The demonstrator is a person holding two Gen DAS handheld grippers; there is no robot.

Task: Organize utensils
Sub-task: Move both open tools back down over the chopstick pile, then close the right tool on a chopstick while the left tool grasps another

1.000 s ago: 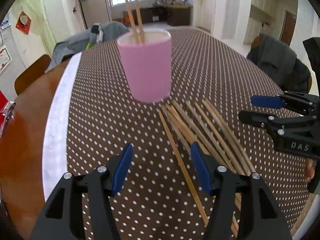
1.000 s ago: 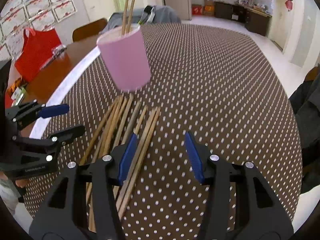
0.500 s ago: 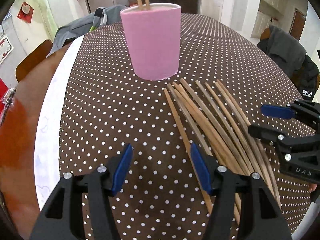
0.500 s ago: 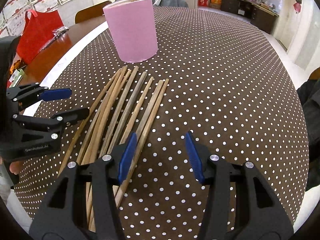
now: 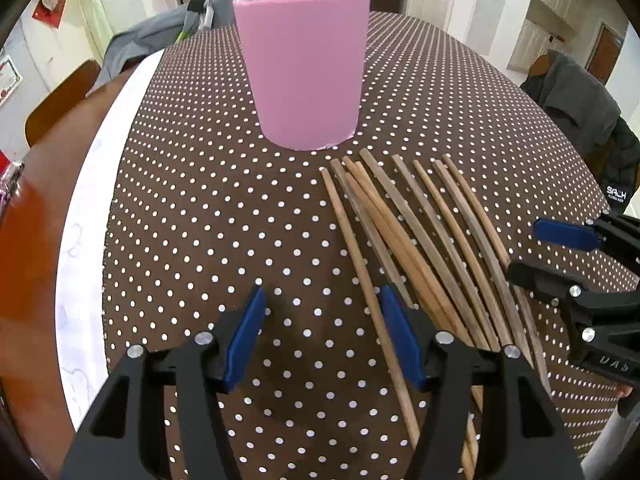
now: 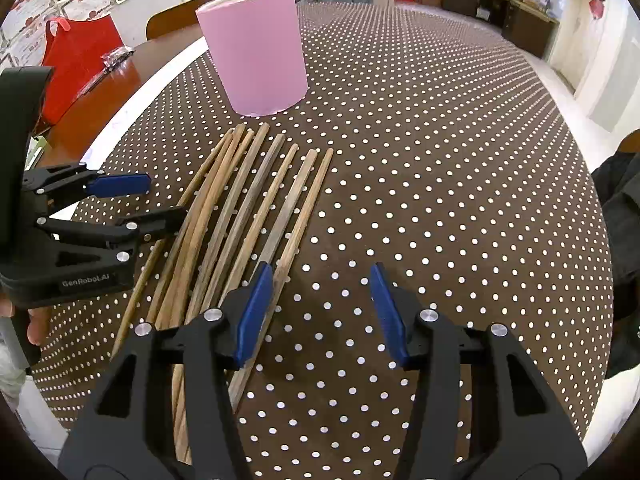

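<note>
A pink cup (image 5: 302,68) stands upright on the dotted brown tablecloth with two chopsticks in it; it also shows in the right wrist view (image 6: 256,48). Several wooden chopsticks (image 5: 420,240) lie side by side in front of the cup, also seen in the right wrist view (image 6: 240,216). My left gripper (image 5: 322,332) is open and empty, low over the cloth at the left edge of the pile. My right gripper (image 6: 318,312) is open and empty at the pile's right edge. Each gripper shows in the other's view, the left (image 6: 132,204) and the right (image 5: 548,248).
The round table (image 5: 36,240) has a bare wood rim at the left beyond the cloth's white border. A red bag (image 6: 76,60) lies on the wood. Chairs with grey jackets (image 5: 580,120) stand around the table.
Both grippers have come down and forward toward the chopsticks. The cup and pile look larger and nearer. Both stay open and empty.
</note>
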